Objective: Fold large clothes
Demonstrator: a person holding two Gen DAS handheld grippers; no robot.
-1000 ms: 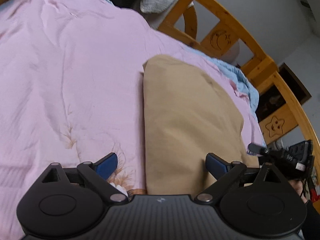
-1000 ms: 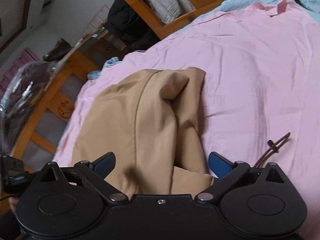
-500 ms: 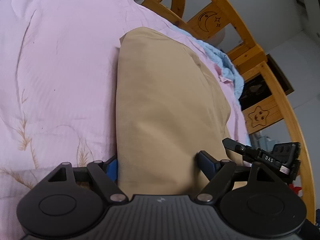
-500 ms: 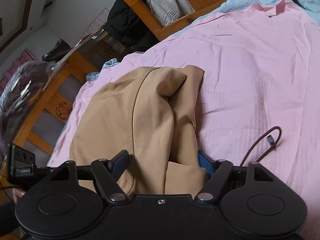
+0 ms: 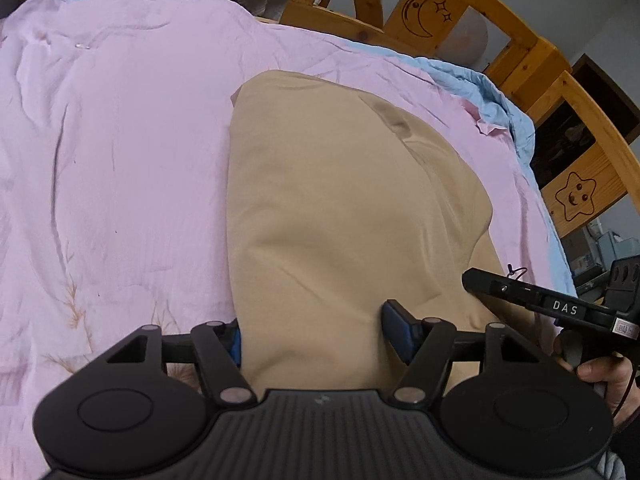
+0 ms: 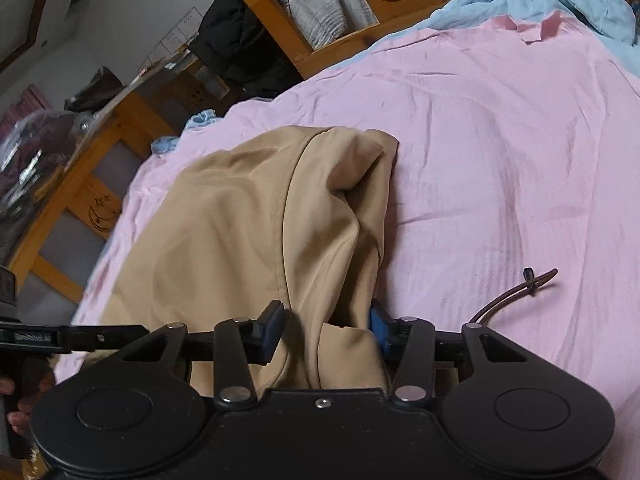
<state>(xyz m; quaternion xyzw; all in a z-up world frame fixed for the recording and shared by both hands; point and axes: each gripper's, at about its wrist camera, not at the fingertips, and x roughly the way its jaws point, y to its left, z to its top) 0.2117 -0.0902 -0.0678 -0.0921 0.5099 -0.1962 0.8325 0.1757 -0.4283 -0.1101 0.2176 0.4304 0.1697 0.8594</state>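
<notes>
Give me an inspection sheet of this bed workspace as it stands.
Surface: pink quilt, wrinkled, over a blue sheet.
Job's things: tan garment, partly folded, near end bunched.
Clutter: nothing seen.
Grippers: left gripper and right gripper both closing, tan fabric between the fingers; firm contact not clear.
Cables: thin dark cord lying on the quilt beside the right gripper.
Surroundings: wooden bed frame with moon and star carvings; dark clothes beyond it.

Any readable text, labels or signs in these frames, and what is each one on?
"DAS": white letters on the right gripper, seen from the left wrist.
Small sticker on the same gripper: too small to read.
Faint lettering on the left gripper's bar: blurred.
Bed frame: carved moon and stars, no words.
</notes>
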